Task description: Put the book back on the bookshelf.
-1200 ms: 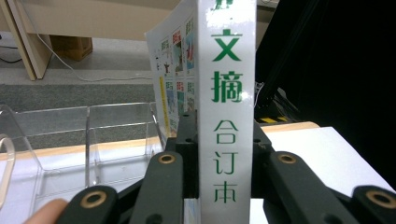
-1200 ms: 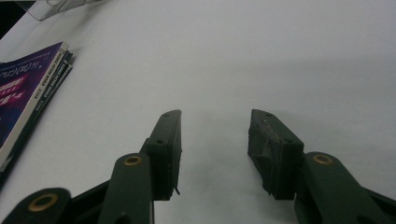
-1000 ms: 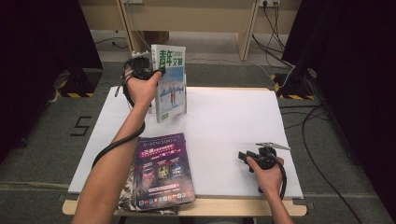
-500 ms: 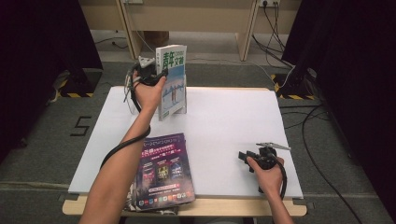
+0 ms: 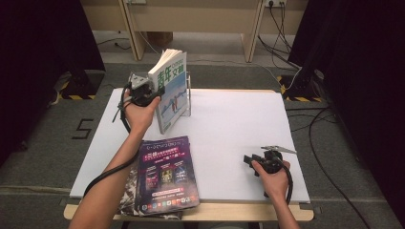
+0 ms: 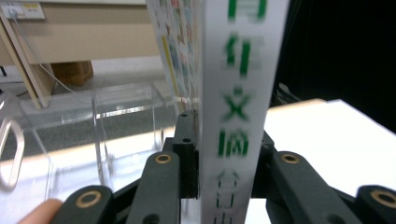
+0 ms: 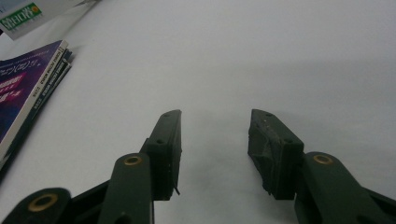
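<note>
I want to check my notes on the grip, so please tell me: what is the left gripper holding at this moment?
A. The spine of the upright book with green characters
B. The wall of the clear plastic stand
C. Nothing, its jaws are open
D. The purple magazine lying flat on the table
A: in the left gripper view, the left gripper has its black jaws pressed on both sides of the book at its white spine with green characters.
</note>
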Motion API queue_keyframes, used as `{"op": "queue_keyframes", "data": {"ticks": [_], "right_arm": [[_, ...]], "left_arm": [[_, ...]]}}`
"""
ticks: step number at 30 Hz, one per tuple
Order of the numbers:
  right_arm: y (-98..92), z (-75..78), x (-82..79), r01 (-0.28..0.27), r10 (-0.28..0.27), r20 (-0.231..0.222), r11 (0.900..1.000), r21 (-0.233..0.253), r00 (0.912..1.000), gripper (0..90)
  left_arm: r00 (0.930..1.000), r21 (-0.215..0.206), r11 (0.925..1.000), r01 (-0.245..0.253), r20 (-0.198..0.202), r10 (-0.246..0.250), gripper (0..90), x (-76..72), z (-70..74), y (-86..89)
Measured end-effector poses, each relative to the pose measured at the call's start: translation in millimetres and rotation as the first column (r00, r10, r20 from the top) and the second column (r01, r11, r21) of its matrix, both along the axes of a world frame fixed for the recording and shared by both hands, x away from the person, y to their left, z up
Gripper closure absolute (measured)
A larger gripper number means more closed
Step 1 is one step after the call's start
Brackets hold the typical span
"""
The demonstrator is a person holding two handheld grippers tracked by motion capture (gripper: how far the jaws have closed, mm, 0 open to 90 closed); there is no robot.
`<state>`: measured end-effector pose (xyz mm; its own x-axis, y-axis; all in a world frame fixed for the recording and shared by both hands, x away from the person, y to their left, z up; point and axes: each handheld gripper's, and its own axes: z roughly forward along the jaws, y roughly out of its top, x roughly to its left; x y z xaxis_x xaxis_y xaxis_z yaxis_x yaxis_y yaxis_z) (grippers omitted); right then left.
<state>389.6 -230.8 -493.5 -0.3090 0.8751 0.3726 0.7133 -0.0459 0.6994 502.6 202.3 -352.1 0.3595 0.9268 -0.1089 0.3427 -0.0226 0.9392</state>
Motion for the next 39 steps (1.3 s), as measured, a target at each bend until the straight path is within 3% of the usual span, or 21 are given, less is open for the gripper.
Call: {"op": "queue_keyframes", "data": {"ticks": [5,7,10,12,15,21,30,39], "right_arm": [[1.1,0.5,-0.6,0.001,-0.001,-0.006,1.000,-0.003,1.0000,54.4],[1.3,0.4,-0.4,0.001,-0.001,-0.003,1.000,-0.003,1.0000,54.4],[1.6,0.5,-0.4,0.002,-0.002,-0.002,1.000,-0.006,1.0000,54.4],[2.0,0.5,-0.6,0.002,-0.002,-0.001,1.000,-0.007,1.0000,54.3],[1.9,0.5,-0.4,0.000,0.000,0.001,1.000,-0.010,1.0000,54.2],[1.7,0.6,-0.5,0.000,0.000,-0.003,1.000,-0.005,1.0000,53.9],[1.5,0.6,-0.3,-0.001,0.001,-0.004,1.000,-0.003,1.0000,53.7],[1.3,1.0,-0.5,0.001,-0.001,-0.016,1.000,0.006,0.9999,53.7]], "left_arm": [[0.9997,-0.034,0.9994,0.013,-0.022,-0.013,71.2,-14.0,-12.1,9.7],[0.9998,-0.022,0.9996,0.015,-0.015,-0.015,71.2,-18.2,-14.7,12.4],[0.9995,-0.039,0.9988,0.029,0.016,-0.029,69.9,-23.4,-16.2,14.9],[0.9989,-0.052,0.9981,0.032,0.036,-0.030,67.5,-26.1,-12.5,15.0],[0.9976,-0.026,0.9994,0.025,0.065,-0.023,63.6,-30.2,-2.4,12.5],[0.9927,-0.039,0.9992,-0.007,0.120,0.011,53.8,-31.0,14.0,12.8],[0.9968,-0.059,0.9980,-0.025,0.075,0.029,52.2,-17.3,15.6,12.6],[0.9976,-0.083,0.9956,-0.043,0.050,0.047,66.9,-11.0,12.5,9.9]]}}
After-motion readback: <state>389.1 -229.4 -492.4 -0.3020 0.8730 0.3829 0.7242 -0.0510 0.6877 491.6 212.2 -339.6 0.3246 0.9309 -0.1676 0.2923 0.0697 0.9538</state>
